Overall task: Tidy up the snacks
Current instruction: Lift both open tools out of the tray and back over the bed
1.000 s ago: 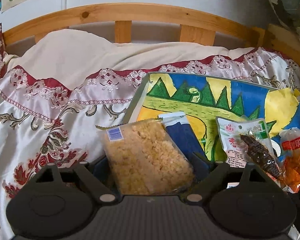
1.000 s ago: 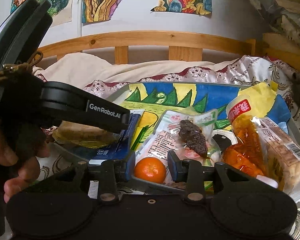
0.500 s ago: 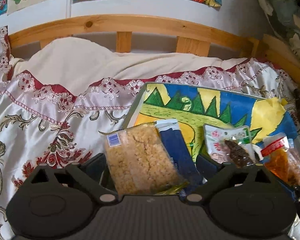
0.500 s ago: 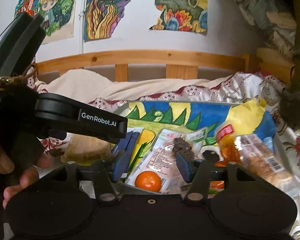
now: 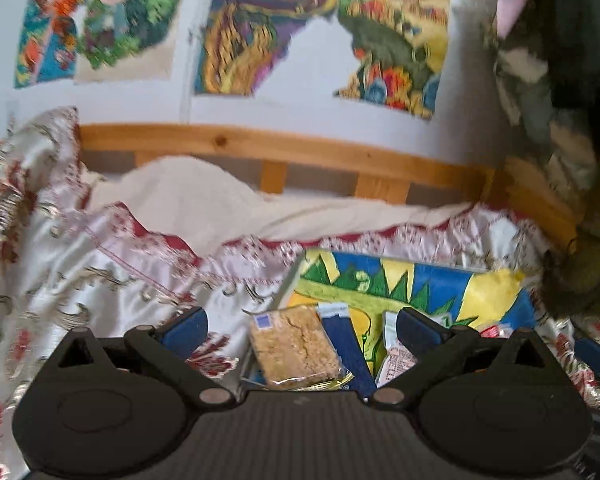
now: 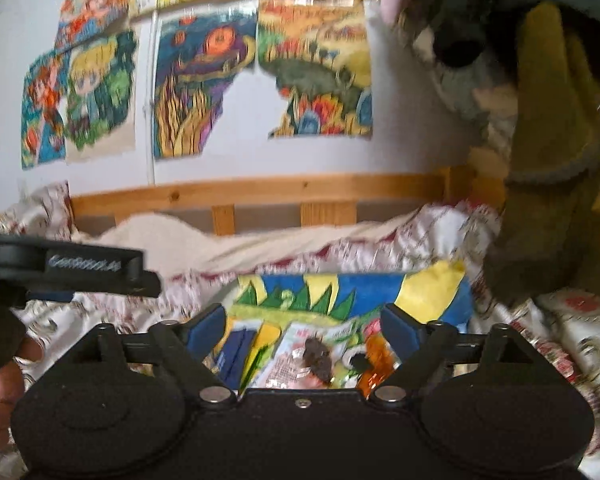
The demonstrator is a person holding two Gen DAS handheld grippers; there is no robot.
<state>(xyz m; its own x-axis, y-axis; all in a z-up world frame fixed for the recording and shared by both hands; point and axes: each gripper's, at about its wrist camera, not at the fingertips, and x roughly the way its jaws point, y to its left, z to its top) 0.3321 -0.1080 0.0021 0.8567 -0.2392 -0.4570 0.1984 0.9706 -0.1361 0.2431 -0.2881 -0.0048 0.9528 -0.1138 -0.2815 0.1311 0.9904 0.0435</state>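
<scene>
Two hand-held grippers hang above a bed, both with nothing between their blue pads. The left hand-held gripper (image 5: 302, 326) has its jaws spread very wide and opening; the rice cake pack (image 5: 296, 346) lies below the gap, untouched by either pad. The right hand-held gripper (image 6: 302, 326) also stands wide, jaws opening, with the snacks lying loose below it.

All the snacks sit at the near end of a tray (image 5: 296, 276) whose floor is painted with green peaks, blue and yellow. In the left view the rice cake pack lies at the tray's near left corner, a blue pack (image 5: 342, 344) just right of it and touching, then a white pouch (image 5: 396, 354) farther right. In the right view the white pouch (image 6: 296, 354) carries a dark brown lump (image 6: 318, 358) at its middle; an orange pack (image 6: 374, 364) lies to its right and the blue pack (image 6: 236, 354) to its left.

The tray rests on a floral quilt (image 5: 100, 276) of white and red. Beyond it a cream pillow (image 5: 188, 188) leans at a wooden headboard (image 5: 260, 146), with drawings (image 5: 252, 28) on the wall above. A hand (image 6: 4, 388) shows at the left edge of the right view, gripping the left tool's handle. Both views are blurred.
</scene>
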